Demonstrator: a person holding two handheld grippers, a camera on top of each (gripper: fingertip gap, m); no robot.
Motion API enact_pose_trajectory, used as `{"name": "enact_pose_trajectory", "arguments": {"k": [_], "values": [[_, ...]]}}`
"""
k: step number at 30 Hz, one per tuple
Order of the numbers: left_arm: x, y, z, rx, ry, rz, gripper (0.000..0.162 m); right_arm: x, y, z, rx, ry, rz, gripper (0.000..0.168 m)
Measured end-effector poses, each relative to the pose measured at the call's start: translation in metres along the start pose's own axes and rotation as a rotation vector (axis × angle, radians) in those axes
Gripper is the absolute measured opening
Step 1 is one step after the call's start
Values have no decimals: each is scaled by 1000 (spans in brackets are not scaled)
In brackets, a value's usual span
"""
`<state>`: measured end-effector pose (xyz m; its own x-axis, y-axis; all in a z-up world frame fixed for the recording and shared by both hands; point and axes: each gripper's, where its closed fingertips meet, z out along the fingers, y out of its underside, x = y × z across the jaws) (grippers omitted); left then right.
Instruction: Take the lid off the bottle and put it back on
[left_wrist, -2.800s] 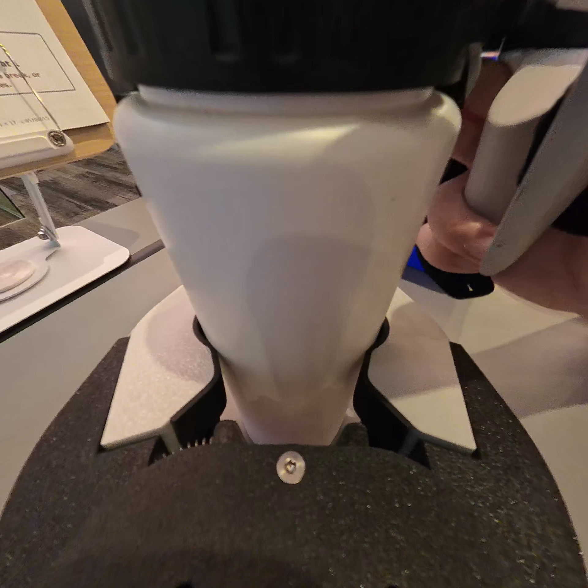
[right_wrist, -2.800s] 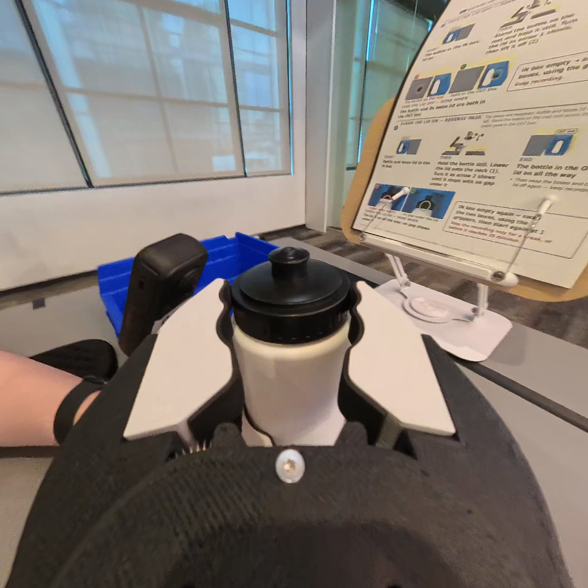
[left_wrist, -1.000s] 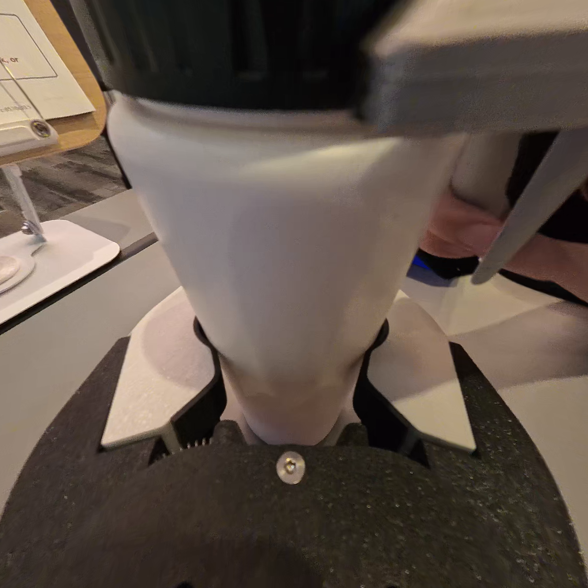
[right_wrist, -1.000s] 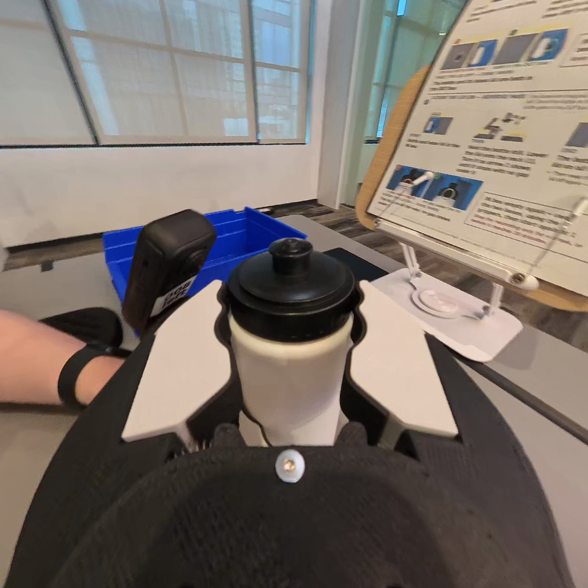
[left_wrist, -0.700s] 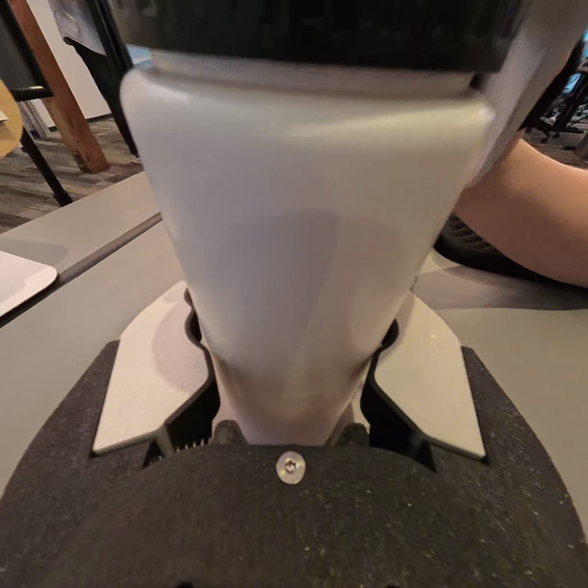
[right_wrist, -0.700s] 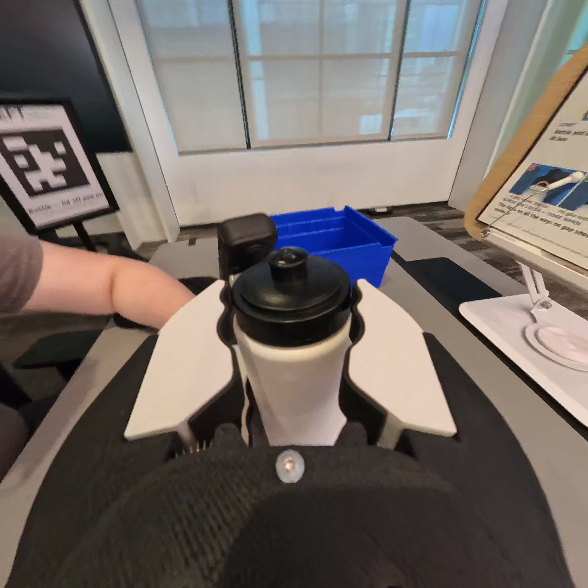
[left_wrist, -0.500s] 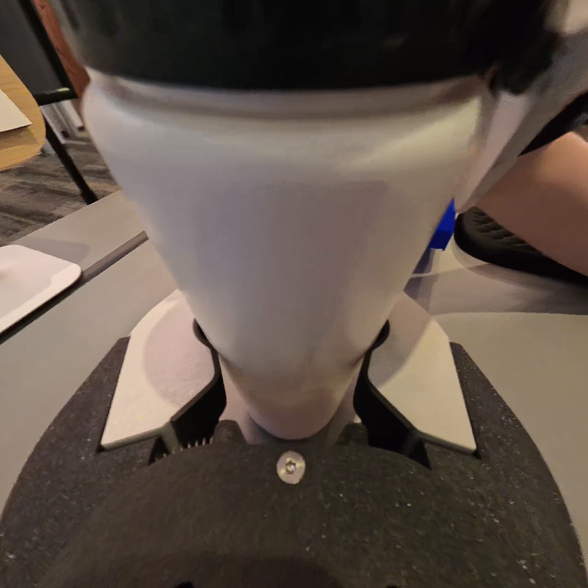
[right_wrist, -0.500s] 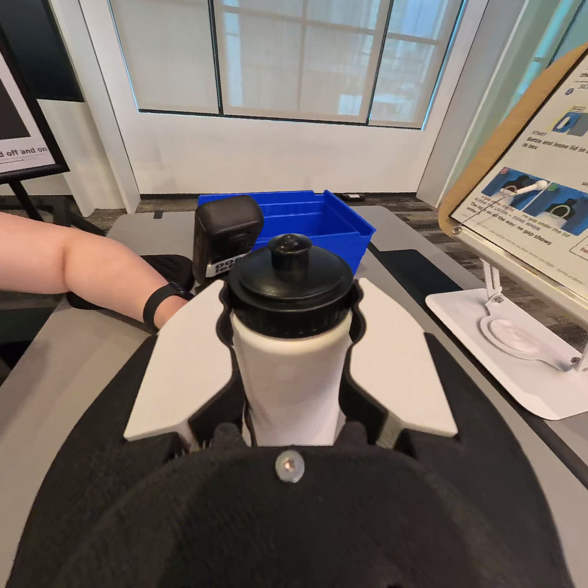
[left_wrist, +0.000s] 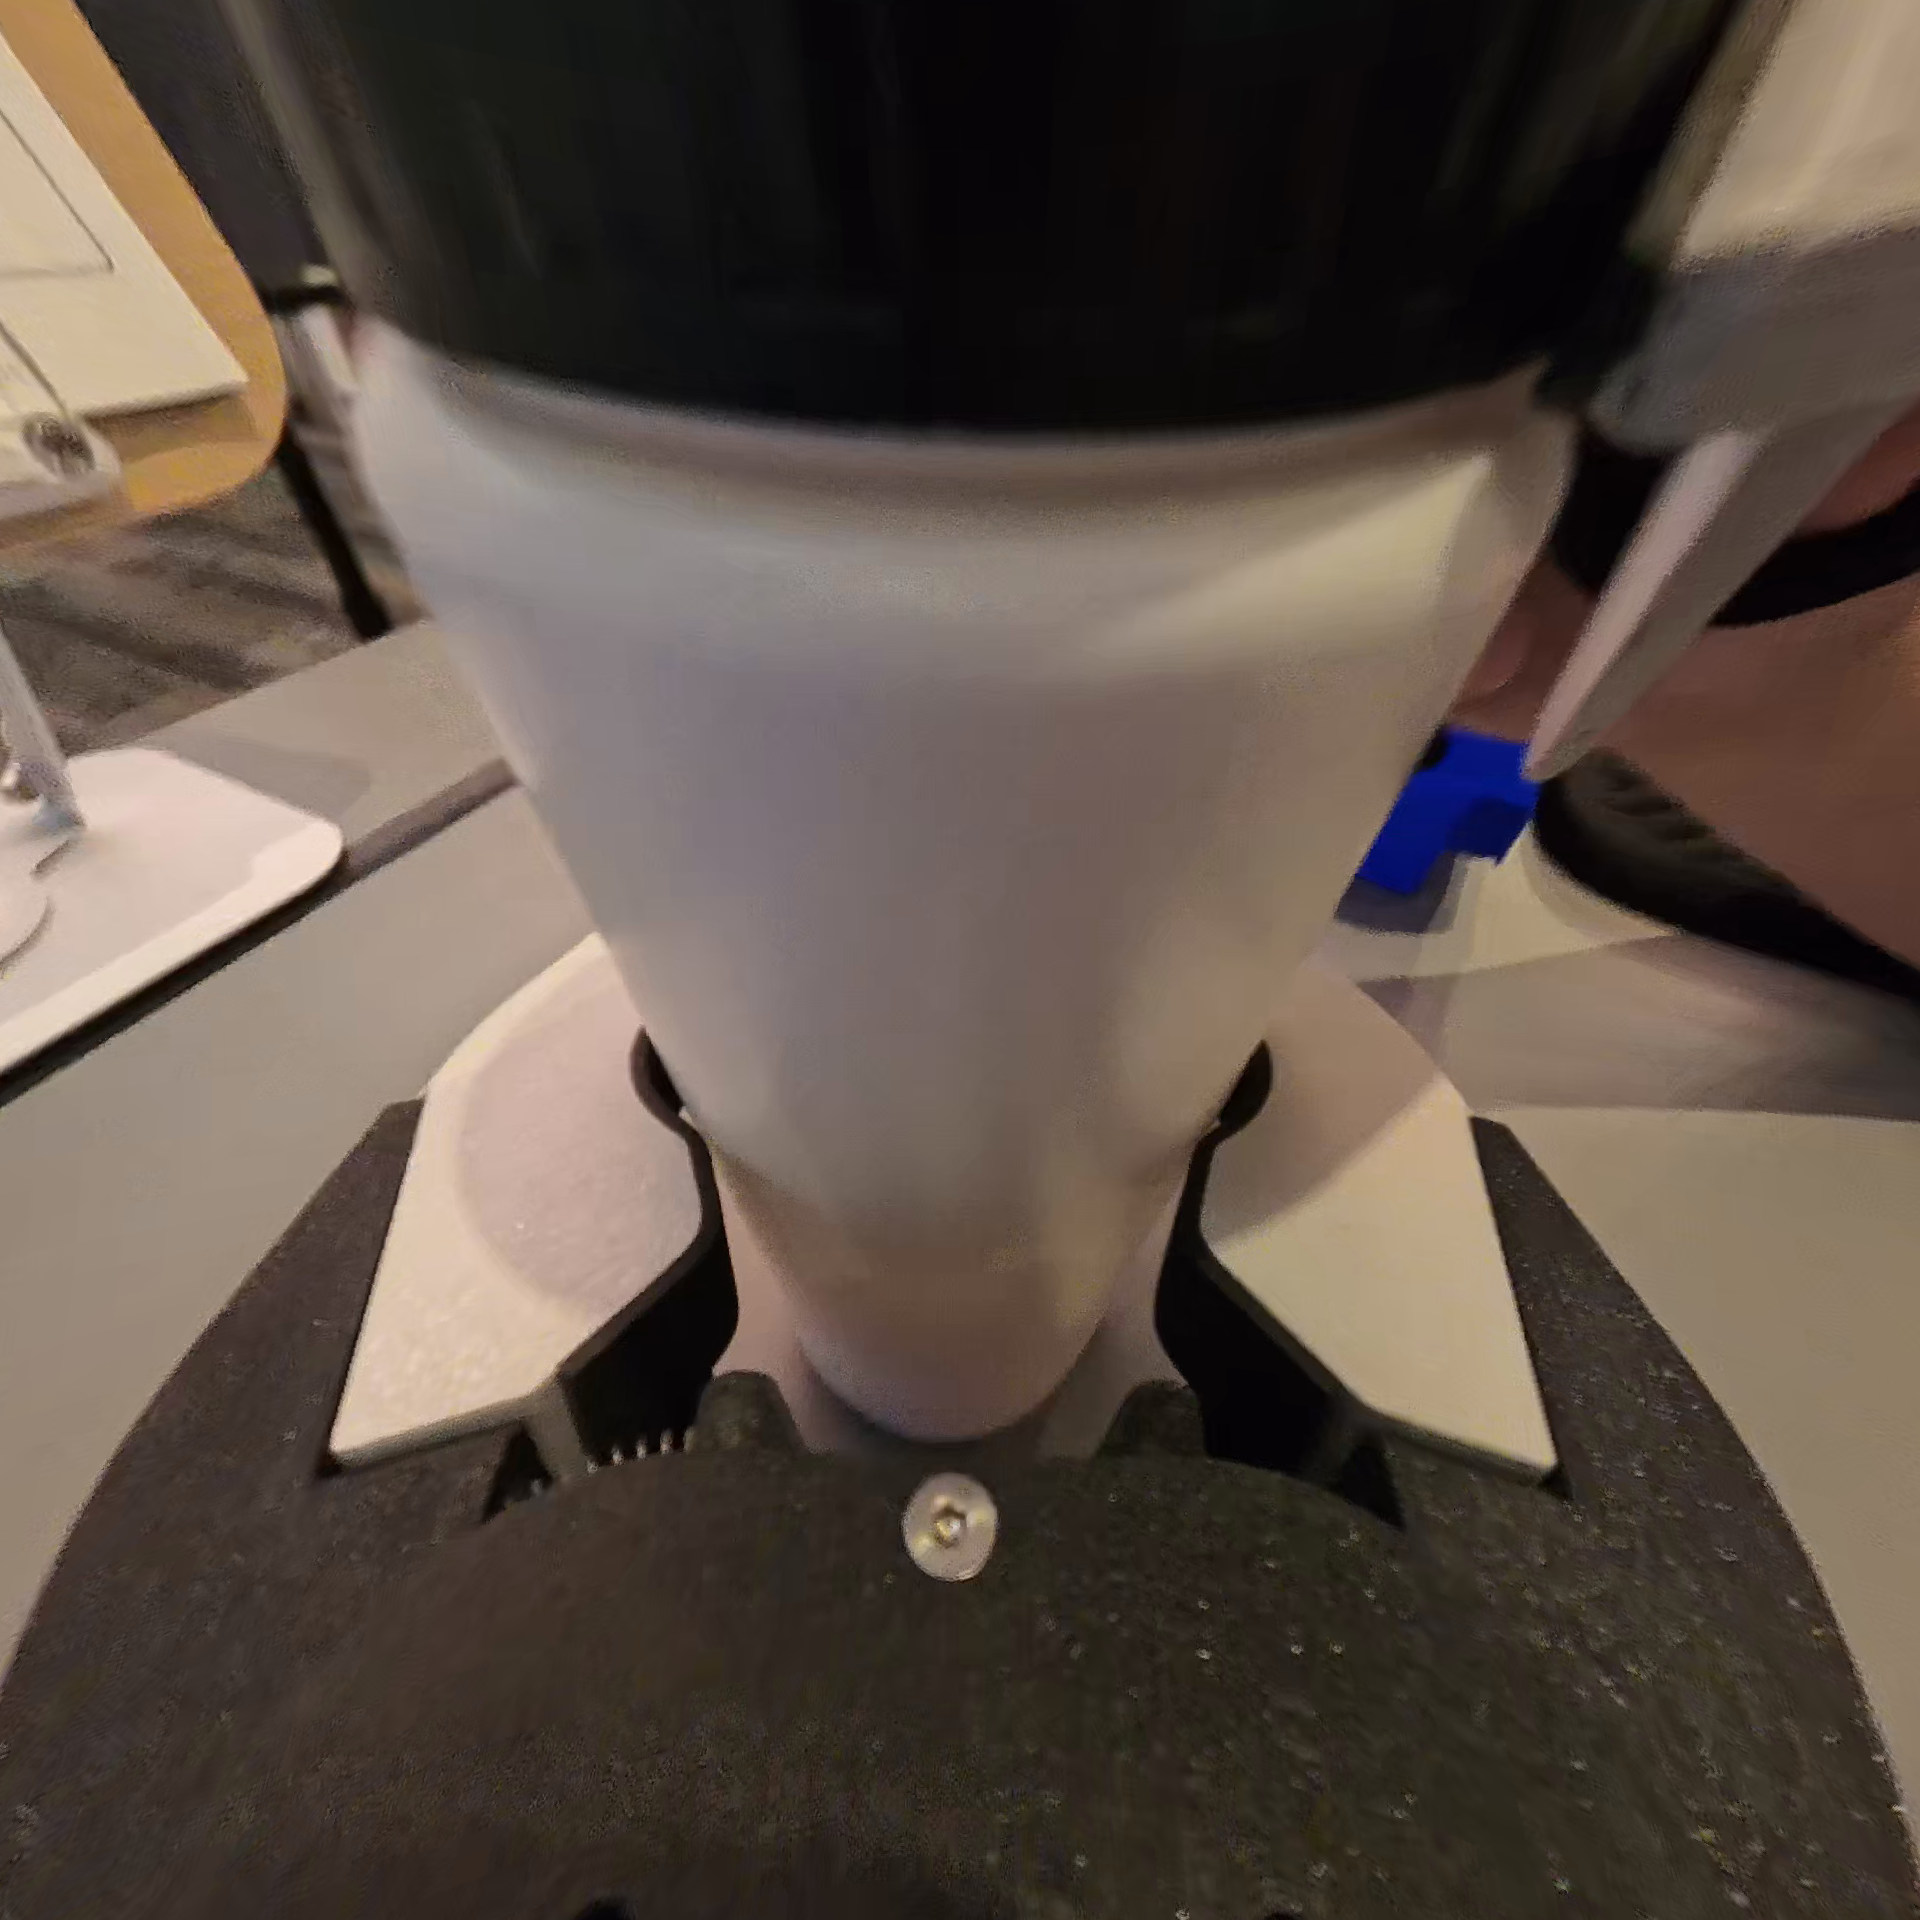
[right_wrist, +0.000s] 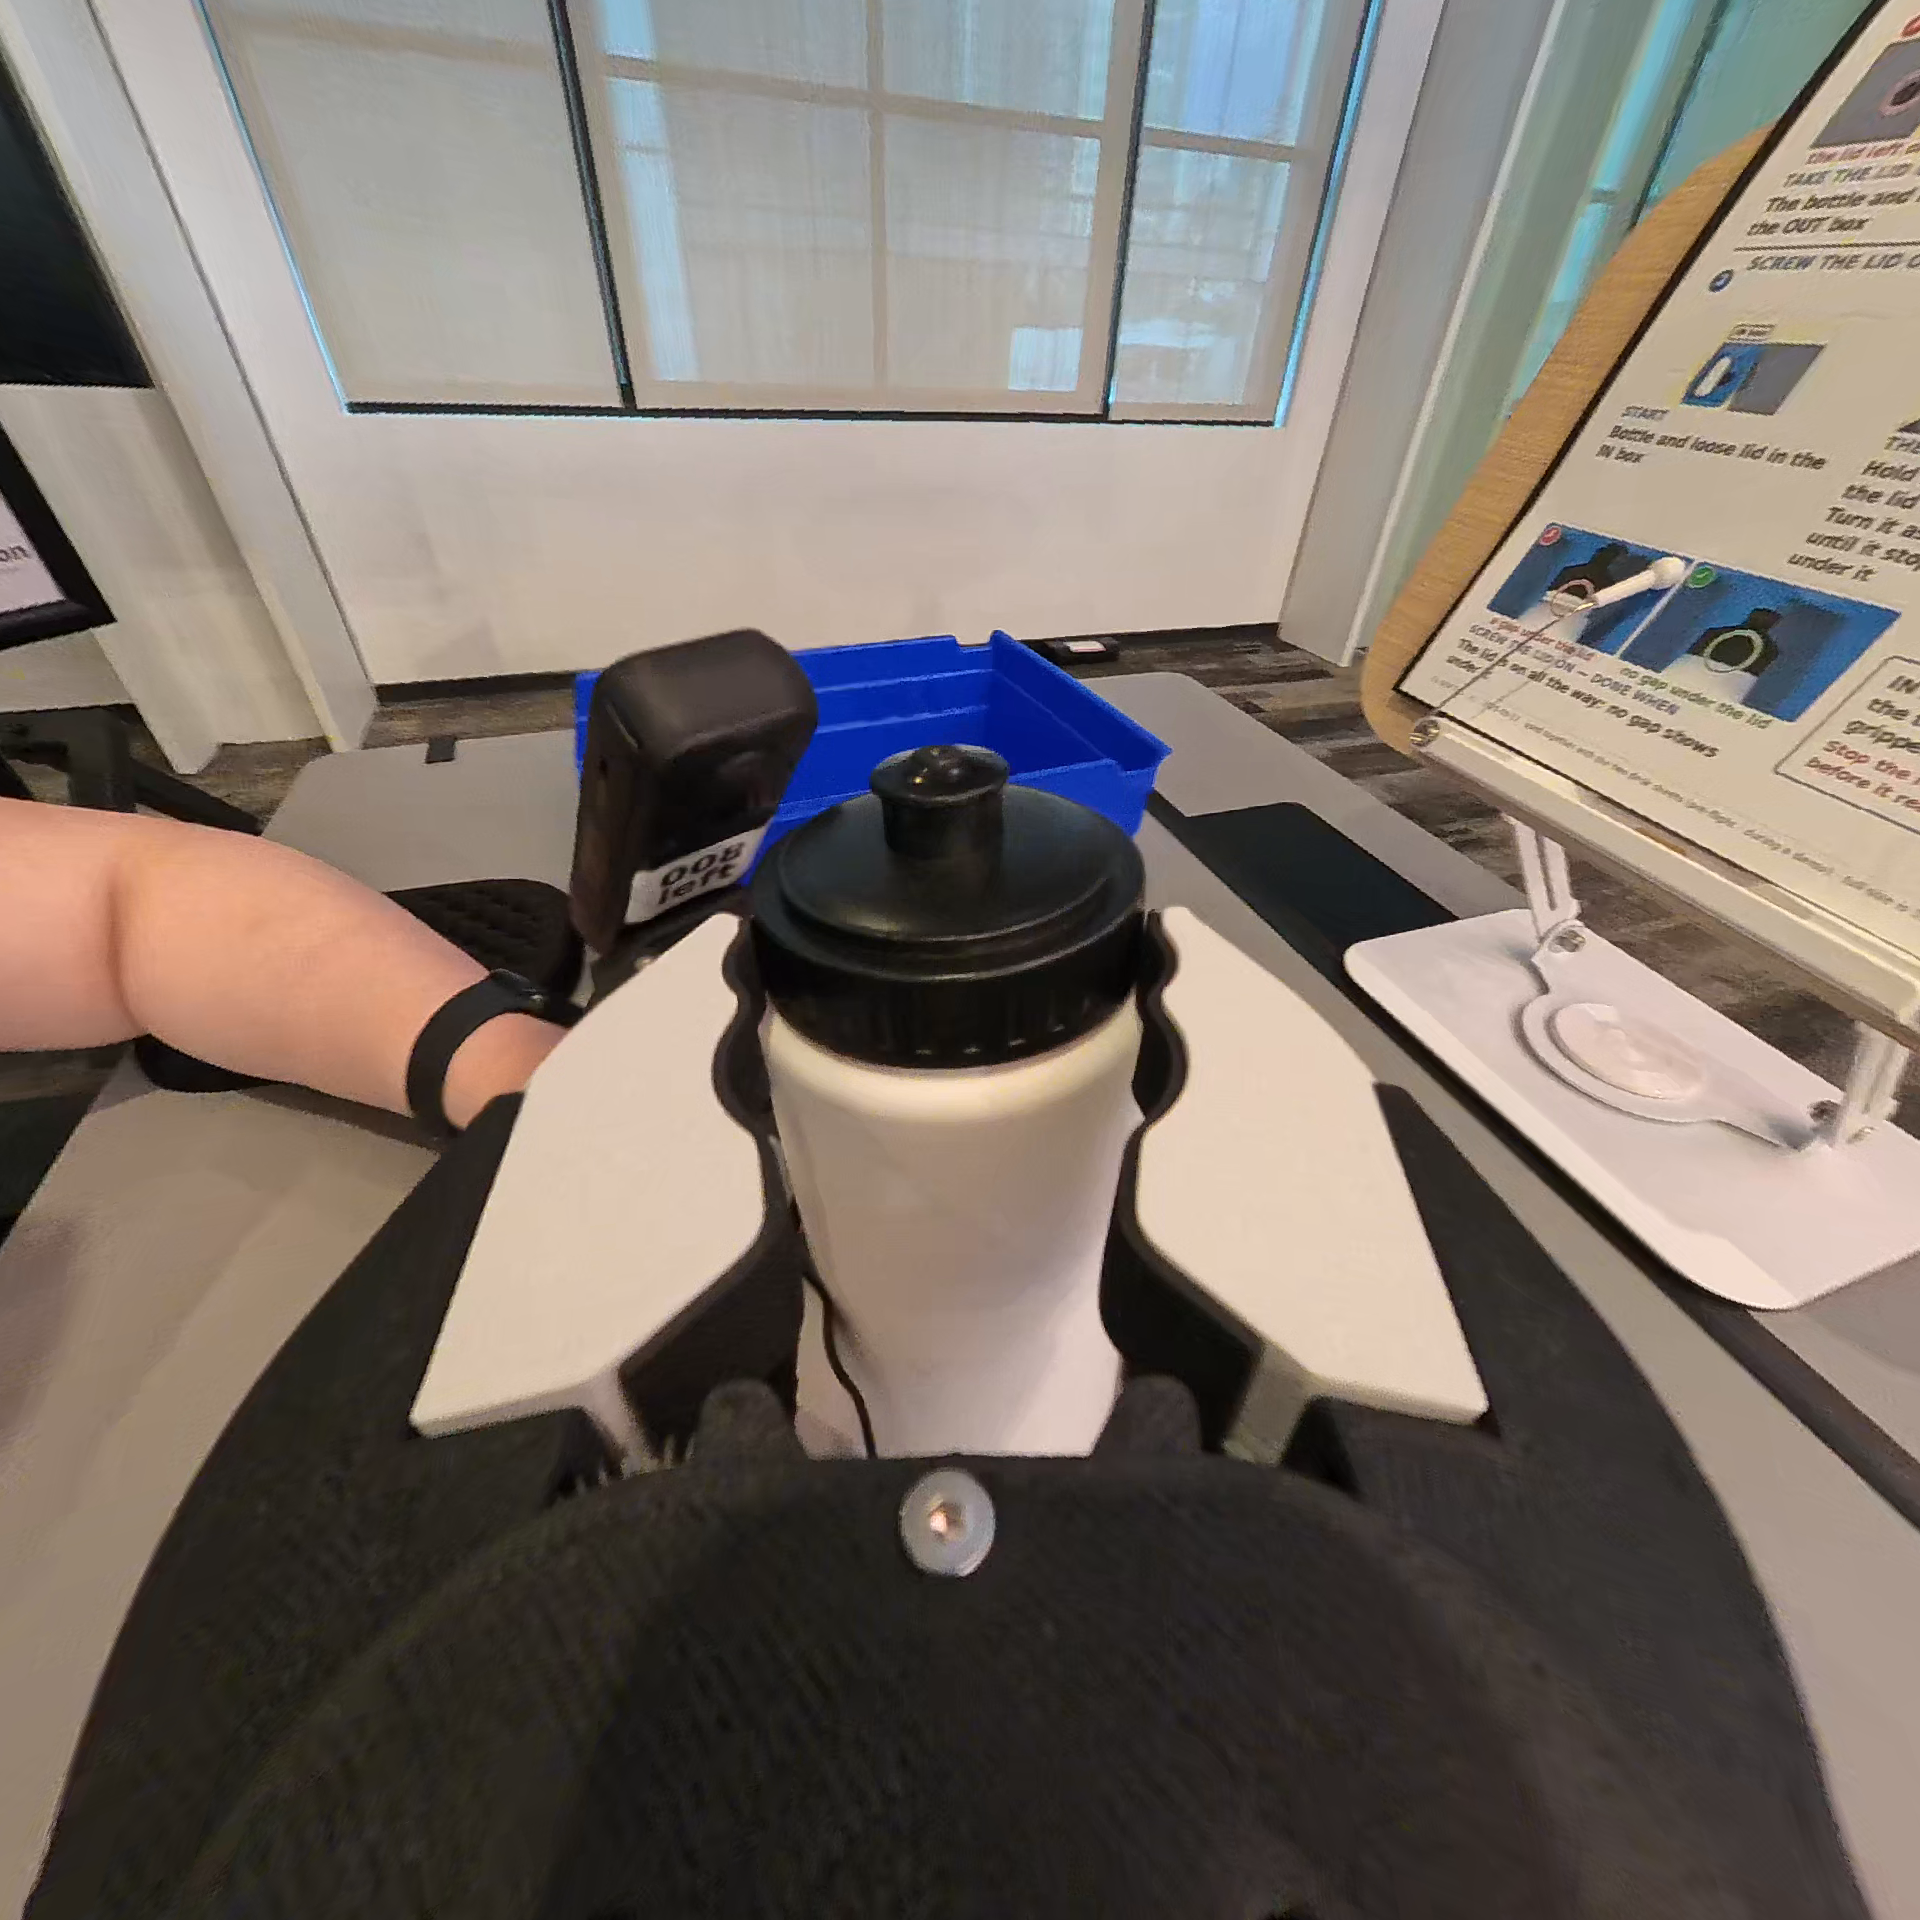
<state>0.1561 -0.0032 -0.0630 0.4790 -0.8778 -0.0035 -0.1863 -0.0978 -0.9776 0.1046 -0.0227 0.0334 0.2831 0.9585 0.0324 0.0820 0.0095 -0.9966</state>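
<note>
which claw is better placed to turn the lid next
Probably the right claw: its fingers close on the black lid. The left claw grips low on the white bottle, suited to steadying it.

A: How was the light in the two views?

B: The right wrist view was bright, daylight coming through the window (right_wrist: 862, 197) beyond the jaws. The left wrist view was dim and warm, the table (left_wrist: 239, 1091) beside the jaws a dull grey.

A: Any blur?

B: Yes. In the left view the bottle (left_wrist: 956, 831) between the jaws was smeared, and its lid (left_wrist: 935, 187) above them was a dark soft mass. In the right view the bottle was sharper, and the instruction sheet (right_wrist: 1745, 499) right of the jaws was slightly soft.

A: Distortion?

B: Wide-angle bending at the edges, and the window frames leaned.
</note>
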Motion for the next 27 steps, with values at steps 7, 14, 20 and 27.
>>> {"name": "enact_pose_trajectory", "arguments": {"k": [7, 14, 20, 27], "values": [[5, -16, -6, 45, 24, 18, 102, -2, 0, -2, 43, -86, 51, 71], [13, -14, -2, 9, 67, 37, 102, -5, -4, -7, 24, -119, 46, 74], [10, -12, -1, -18, 30, 21, 102, -1, -3, -7, 34, -72, 38, 73], [1, -12, -2, -49, -47, 24, 100, -1, -5, -3, 29, 16, -22, 72]]}}
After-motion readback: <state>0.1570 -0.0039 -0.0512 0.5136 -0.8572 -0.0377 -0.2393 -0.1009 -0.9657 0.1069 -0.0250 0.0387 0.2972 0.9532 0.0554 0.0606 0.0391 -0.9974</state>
